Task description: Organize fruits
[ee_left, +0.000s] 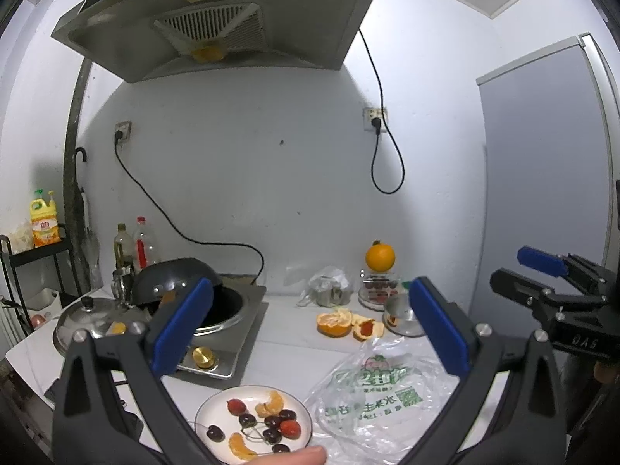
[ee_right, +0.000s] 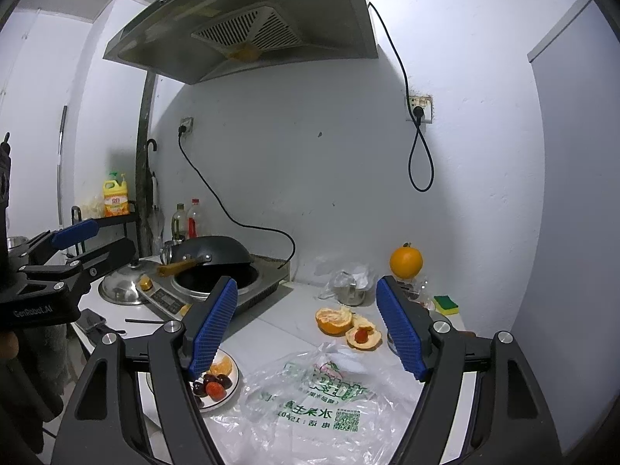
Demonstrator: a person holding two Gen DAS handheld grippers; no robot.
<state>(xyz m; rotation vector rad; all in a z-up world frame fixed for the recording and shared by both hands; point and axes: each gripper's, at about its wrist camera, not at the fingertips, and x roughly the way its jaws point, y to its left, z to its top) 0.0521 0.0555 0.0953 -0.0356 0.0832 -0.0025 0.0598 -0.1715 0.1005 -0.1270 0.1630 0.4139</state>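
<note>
A white plate (ee_left: 217, 407) near the counter's front holds cherries, strawberries and tangerine segments; it also shows in the right wrist view (ee_right: 232, 385). A half-peeled tangerine (ee_left: 333, 323) and a peel piece holding a strawberry (ee_left: 366, 329) lie further back. A whole orange (ee_left: 380, 257) sits on a container at the back. My left gripper (ee_left: 310, 327) is open and empty, held above the plate. My right gripper (ee_right: 306, 329) is open and empty, above a clear plastic bag (ee_right: 310, 403).
An induction cooker with a black wok (ee_left: 182, 283) stands at the left, with a steel lid (ee_left: 93, 317) and bottles beside it. A small steel lid (ee_left: 401, 316), a jar in a bag (ee_left: 329, 290) and a green-yellow sponge (ee_right: 445, 304) sit at the back right.
</note>
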